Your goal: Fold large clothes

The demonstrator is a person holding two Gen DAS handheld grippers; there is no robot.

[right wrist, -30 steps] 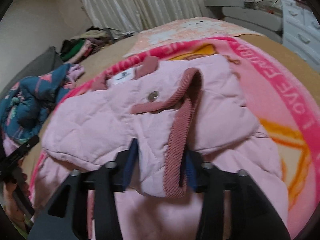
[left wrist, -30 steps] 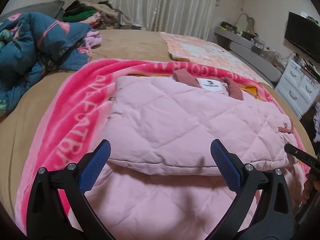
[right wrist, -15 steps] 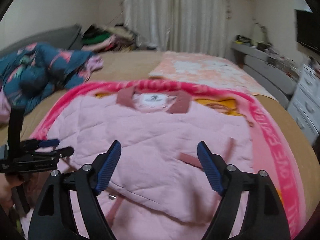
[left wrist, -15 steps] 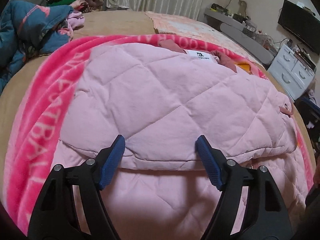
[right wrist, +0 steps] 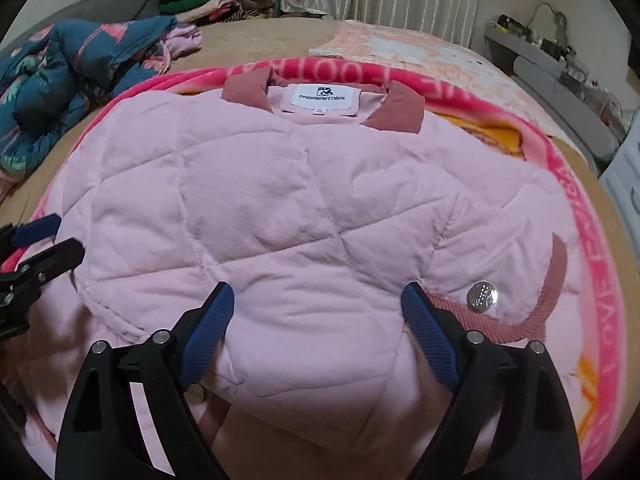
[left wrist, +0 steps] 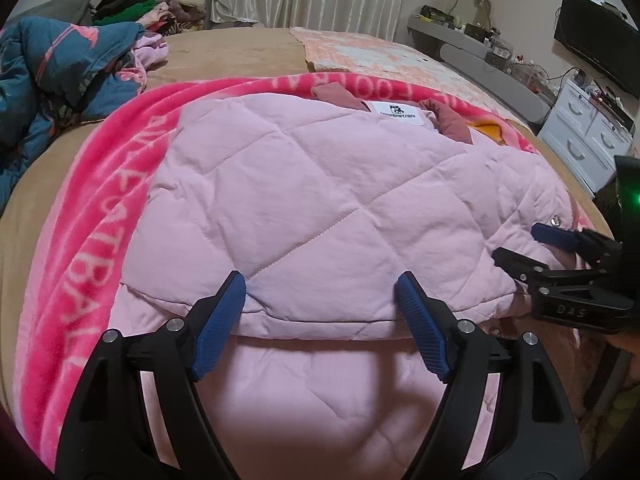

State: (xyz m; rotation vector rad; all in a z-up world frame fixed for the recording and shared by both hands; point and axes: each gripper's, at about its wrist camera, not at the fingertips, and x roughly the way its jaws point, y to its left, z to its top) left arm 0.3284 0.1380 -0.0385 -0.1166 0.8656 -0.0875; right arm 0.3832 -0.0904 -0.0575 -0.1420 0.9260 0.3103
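A pale pink quilted jacket [left wrist: 320, 208] lies on a bright pink blanket [left wrist: 92, 240] on the bed, both sides folded over its middle, its dusty-pink collar and white label [right wrist: 322, 98] at the far end. It fills the right wrist view [right wrist: 304, 216] too. My left gripper [left wrist: 320, 300] is open and empty, low over the folded layer's near edge. My right gripper [right wrist: 316, 312] is open and empty, over the near edge beside a corduroy cuff with a silver snap [right wrist: 483, 297]. Each gripper shows in the other's view, the right one [left wrist: 560, 256] and the left one [right wrist: 32, 248].
A blue patterned quilt [left wrist: 52, 80] is heaped at the far left, with a pile of clothes [left wrist: 152, 4] behind it. A peach blanket [left wrist: 380, 52] lies at the far end of the bed. White drawers [left wrist: 588, 140] and a TV [left wrist: 596, 48] stand on the right.
The right gripper let go of the corduroy-edged jacket side and opened; that side now lies folded over. Both grippers moved in low over the jacket's near edge.
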